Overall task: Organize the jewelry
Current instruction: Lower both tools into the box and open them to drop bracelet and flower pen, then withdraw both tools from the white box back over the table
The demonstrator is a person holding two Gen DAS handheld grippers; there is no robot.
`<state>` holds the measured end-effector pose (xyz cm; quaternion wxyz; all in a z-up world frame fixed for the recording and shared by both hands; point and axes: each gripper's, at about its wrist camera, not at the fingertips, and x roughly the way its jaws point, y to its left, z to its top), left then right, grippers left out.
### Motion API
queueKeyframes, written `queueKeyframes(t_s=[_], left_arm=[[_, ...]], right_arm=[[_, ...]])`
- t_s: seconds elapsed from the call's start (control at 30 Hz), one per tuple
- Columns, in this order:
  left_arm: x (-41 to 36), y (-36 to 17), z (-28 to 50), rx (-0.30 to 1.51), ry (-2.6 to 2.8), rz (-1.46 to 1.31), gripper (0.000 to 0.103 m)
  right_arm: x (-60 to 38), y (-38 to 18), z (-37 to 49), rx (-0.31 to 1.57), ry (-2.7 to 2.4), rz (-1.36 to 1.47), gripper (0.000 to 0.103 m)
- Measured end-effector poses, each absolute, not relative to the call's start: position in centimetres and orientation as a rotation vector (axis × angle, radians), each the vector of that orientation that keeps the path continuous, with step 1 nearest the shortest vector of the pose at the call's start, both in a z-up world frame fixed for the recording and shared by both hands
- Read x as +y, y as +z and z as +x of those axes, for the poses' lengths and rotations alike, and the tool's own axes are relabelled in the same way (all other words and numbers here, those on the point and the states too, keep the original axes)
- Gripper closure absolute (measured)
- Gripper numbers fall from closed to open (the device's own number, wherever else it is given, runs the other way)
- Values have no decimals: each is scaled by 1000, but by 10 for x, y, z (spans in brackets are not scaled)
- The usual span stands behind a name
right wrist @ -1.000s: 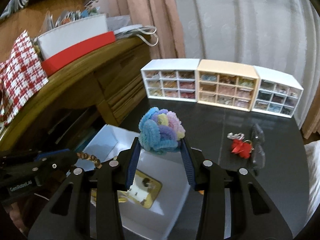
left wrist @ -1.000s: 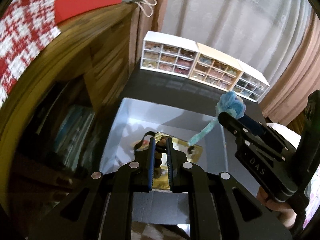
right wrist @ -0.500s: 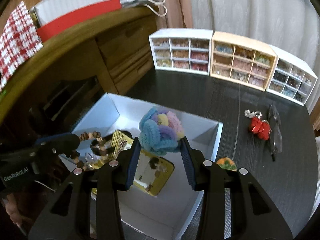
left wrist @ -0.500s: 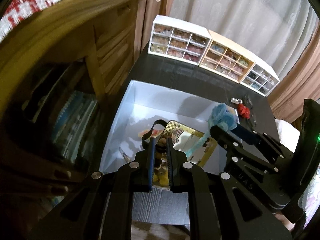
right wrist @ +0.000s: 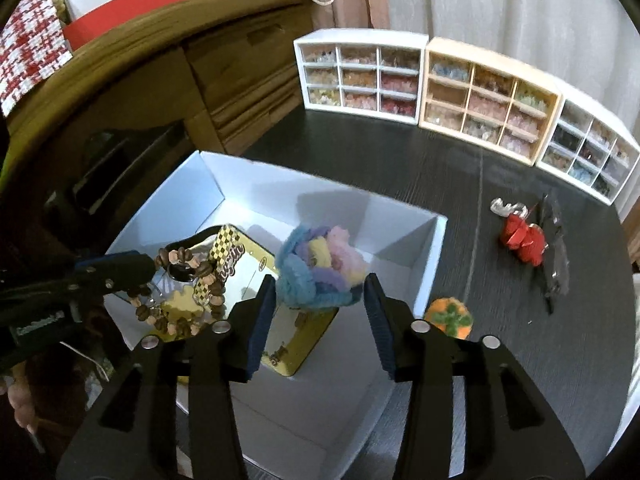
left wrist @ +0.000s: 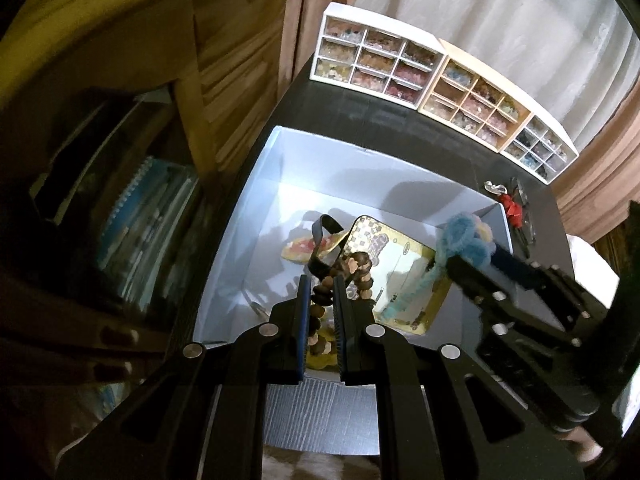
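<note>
Desk (right wrist: 400,168), dark and wood-grained, carries everything, and the white box (right wrist: 434,264) on it serves as landmark. Beyond the box's far wall, three small drawer cabinets (right wrist: 488,98) of beads stand in a row along the desk's back edge. Inside the box, on its floor, lies a yellow tin (left wrist: 404,276) with a checkered corner. Above the box's left part, the left hand-held gripper (left wrist: 319,300) is clenched on a brown bead bracelet (left wrist: 322,294), which dangles over the tin. Above the box's right part, the right hand-held gripper (right wrist: 320,300) is opening its jaws; the fuzzy pastel flower (right wrist: 320,270) sits between them, touching the left pad and clear of the right. Outside the box's right wall, just beside it, rests a small orange trinket (right wrist: 448,316); farther right lies a red charm (right wrist: 522,236).
</note>
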<state>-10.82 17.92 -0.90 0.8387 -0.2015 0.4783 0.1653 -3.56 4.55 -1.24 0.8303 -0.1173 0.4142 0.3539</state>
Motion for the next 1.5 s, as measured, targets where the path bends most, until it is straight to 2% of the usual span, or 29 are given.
queueKeyframes(t_s=[0.4, 0.63, 0.67, 0.7, 0.73, 0.77, 0.8, 1.5], left_arm=[[179, -18, -103, 1044, 341, -426, 91], [169, -14, -94, 1052, 338, -367, 88], [167, -14, -93, 1054, 338, -358, 84], [165, -13, -92, 1059, 340, -345, 61], [163, -12, -91, 1061, 350, -332, 28], [161, -11, -90, 1056, 362, -321, 17], [160, -9, -90, 1043, 377, -313, 14], [132, -1, -69, 1088, 353, -236, 12]], right_arm=[[-33, 23, 9, 812, 586, -60, 36], [-101, 13, 39, 835, 420, 54, 35], [-109, 11, 42, 836, 399, 62, 34], [-119, 10, 45, 836, 376, 70, 34], [-124, 8, 45, 836, 364, 74, 34], [-130, 8, 47, 837, 352, 82, 34], [-138, 7, 48, 837, 341, 92, 34], [-177, 9, 50, 820, 319, 138, 34]])
